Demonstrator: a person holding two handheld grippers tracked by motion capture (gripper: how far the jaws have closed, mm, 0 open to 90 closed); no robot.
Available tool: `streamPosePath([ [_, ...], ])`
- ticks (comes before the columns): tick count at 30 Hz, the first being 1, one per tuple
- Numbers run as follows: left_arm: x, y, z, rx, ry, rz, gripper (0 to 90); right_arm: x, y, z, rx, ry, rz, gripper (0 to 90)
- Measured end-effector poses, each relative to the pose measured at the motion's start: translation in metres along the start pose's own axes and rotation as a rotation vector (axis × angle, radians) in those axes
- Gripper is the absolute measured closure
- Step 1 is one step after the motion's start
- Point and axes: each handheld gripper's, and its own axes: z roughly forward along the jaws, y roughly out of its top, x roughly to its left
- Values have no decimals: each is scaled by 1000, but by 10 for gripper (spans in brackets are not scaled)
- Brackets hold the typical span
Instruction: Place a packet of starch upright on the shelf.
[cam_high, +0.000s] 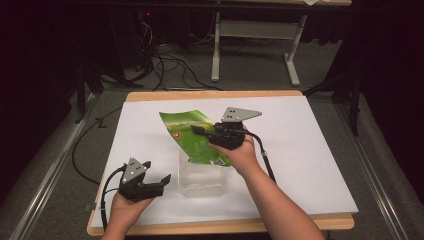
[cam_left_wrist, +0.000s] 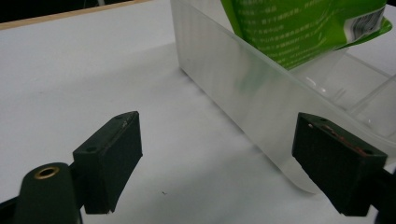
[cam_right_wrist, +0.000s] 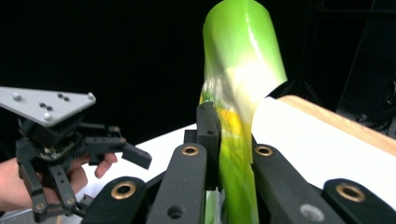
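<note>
From the high view, the right gripper (cam_high: 200, 131) clamps a green pouch (cam_high: 192, 136) slanted over the clear plastic box (cam_high: 202, 182), its lower end at the box's far rim; the left gripper (cam_high: 156, 172) waits just left of the box, jaws spread. In the left gripper view, those wide jaws face the box (cam_left_wrist: 243, 88) wall, the pouch (cam_left_wrist: 299, 28) bottom dipping inside. In the right gripper view, the jaws pinch the pouch (cam_right_wrist: 240, 93) flat. The pouch seems partly in; lowering and release remain.
</note>
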Motion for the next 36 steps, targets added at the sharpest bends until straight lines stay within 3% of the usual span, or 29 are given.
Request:
streamPosePath([
  [6, -1, 0, 0, -2, -8, -7, 165, -3, -12, 3, 20, -14, 17, 888],
  [22, -2, 0, 0, -5, 1, -3, 165, -1, -20, 7, 37, -39, 18, 878],
  [27, -2, 0, 1, -3, 1, -2, 165, 1, -18, 4, 33, -67, 10, 756],
  [33, -3, 1, 1, -5, 4, 0, 165, 3, -17, -4, 54, -148, -10, 552],
  [36, -3, 1, 1, -5, 5, 0, 165, 2, -18, -8, 62, -166, -2, 519],
])
